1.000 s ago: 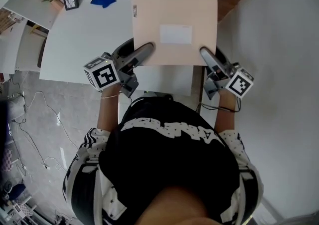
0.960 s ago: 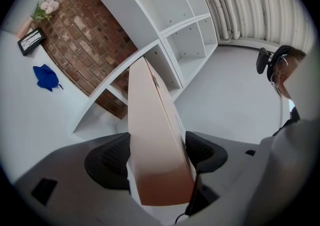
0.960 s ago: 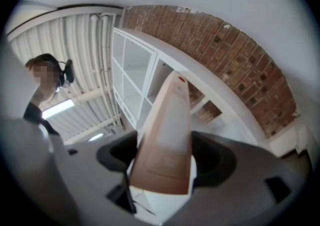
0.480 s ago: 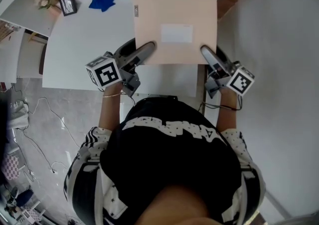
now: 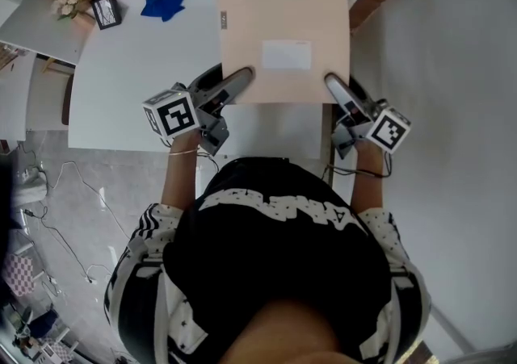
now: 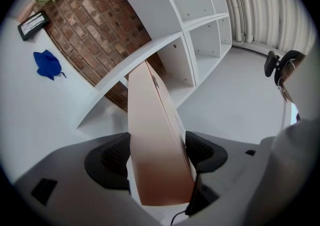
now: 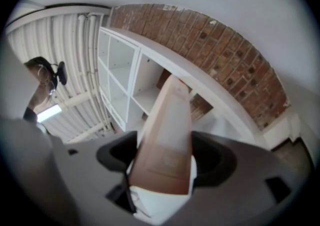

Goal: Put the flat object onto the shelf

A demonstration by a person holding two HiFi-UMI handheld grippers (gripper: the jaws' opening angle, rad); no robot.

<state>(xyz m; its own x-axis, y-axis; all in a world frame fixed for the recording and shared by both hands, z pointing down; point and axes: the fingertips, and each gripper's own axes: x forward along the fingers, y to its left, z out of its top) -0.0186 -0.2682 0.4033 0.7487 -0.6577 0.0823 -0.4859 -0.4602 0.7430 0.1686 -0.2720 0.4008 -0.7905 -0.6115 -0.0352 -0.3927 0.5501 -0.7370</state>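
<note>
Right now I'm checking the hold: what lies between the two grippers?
The flat box: its near edge spans from the left gripper to the right gripper, each shut on a corner. The head view shows it.

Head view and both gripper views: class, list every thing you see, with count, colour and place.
flat object: one, pale tan, centre, gripped at both near corners.
shelf: one, white, ahead.
brick wall: one, red-brown, by the shelf.
table: one, white, left.
cloth: one, blue, on the table.
picture frame: one, dark, near the cloth.
flowers: one bunch, pale, beside the frame.
left hand-held gripper: one, grey, shut on the flat object.
right hand-held gripper: one, grey, shut on the flat object.
</note>
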